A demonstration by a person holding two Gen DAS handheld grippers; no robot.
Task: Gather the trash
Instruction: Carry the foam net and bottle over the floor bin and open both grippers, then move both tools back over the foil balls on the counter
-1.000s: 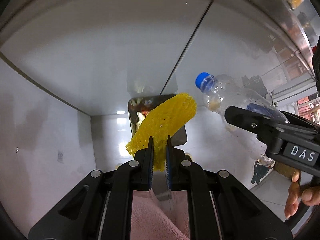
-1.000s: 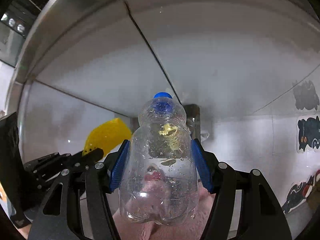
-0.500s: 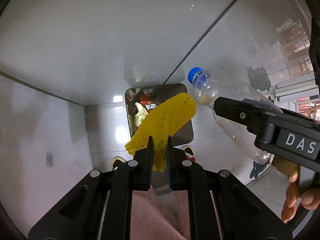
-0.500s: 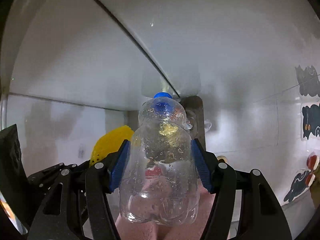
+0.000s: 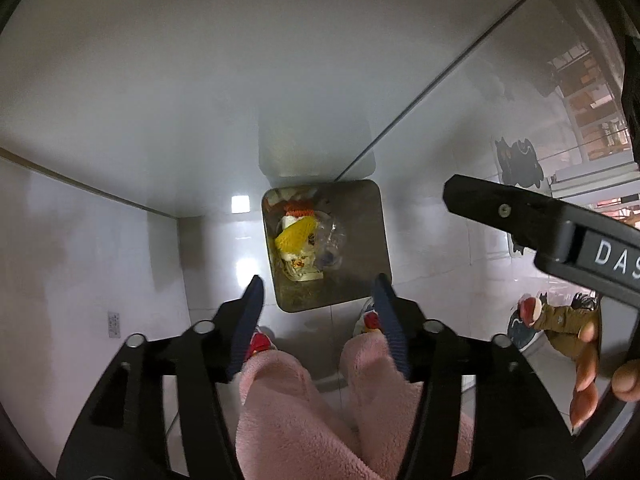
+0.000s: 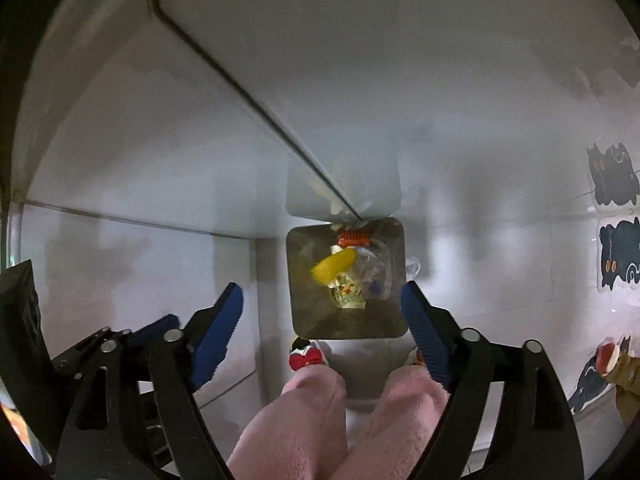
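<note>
Two pink-trousered legs (image 5: 296,412) fill the near bottom of both wrist views, with red-and-white slippers (image 6: 306,356) on the pale tiled floor (image 5: 448,264). Just above them, the left gripper (image 5: 318,284) has its blue-padded fingers (image 5: 250,320) spread wide with nothing between them; the right gripper (image 6: 320,298) is likewise spread apart and holds nothing. In the left wrist view the right gripper's black body crosses the right edge, with the person's right hand (image 5: 600,364) on its handle.

Farther down, beyond both sets of fingertips, stands a square metal bin (image 5: 372,236) against the white wall. Inside it lies a heap of trash: a yellow foam net (image 5: 298,234), curved and mesh-textured, rests on top toward the left; a clear plastic bottle (image 5: 330,242), crumpled-looking, its blue cap (image 6: 375,288) showing through, lies just beside it on the right; an orange net piece (image 6: 352,237) sits at the far edge, and printed paper scraps (image 6: 348,298) lie below the yellow one. The bin appears between the spread fingers of each gripper, well below them.

Cat stickers (image 6: 614,180) mark the wall at right.
</note>
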